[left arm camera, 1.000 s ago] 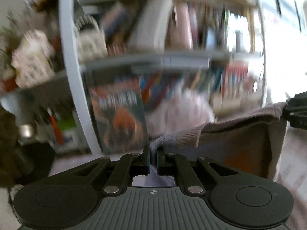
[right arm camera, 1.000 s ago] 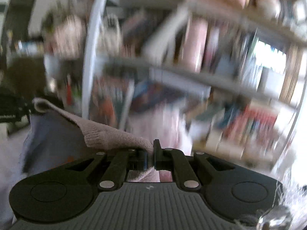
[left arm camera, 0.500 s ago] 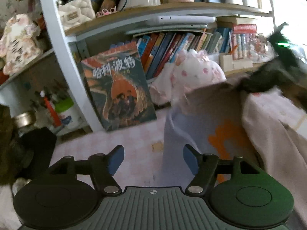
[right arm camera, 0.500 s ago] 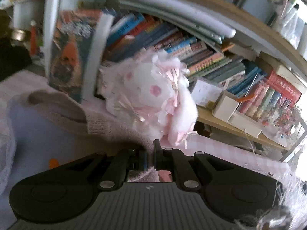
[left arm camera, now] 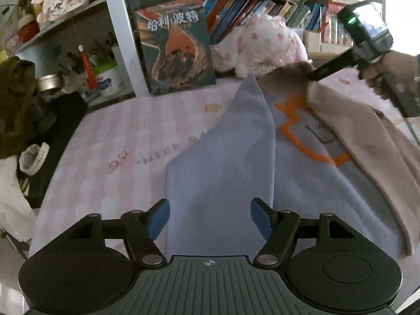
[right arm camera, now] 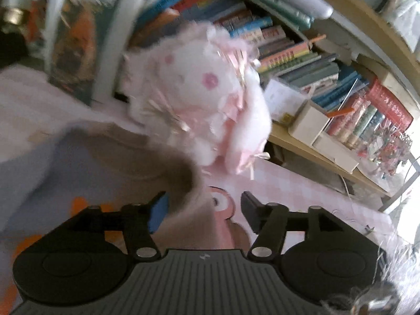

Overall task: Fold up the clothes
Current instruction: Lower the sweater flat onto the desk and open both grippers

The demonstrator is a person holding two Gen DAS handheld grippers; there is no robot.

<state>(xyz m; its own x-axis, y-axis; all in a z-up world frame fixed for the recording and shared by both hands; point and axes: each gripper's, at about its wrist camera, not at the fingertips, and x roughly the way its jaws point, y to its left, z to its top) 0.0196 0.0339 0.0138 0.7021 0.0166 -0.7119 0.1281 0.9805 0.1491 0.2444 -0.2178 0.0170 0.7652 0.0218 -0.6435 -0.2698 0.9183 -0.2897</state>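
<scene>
Blue pads are standing wide on the left gripper (left arm camera: 209, 219), nothing pinched, with the sweater (left arm camera: 223, 162) lying slack beneath on the pink sheet (left arm camera: 105, 141). The right gripper (right arm camera: 203, 211) is opening its jaws, the beige hem sitting loose between them, pads off it. The fold is looking lumpy; that ridge could slump sideways, and the plush toy (right arm camera: 199, 99) just beyond could snag the hem.
</scene>
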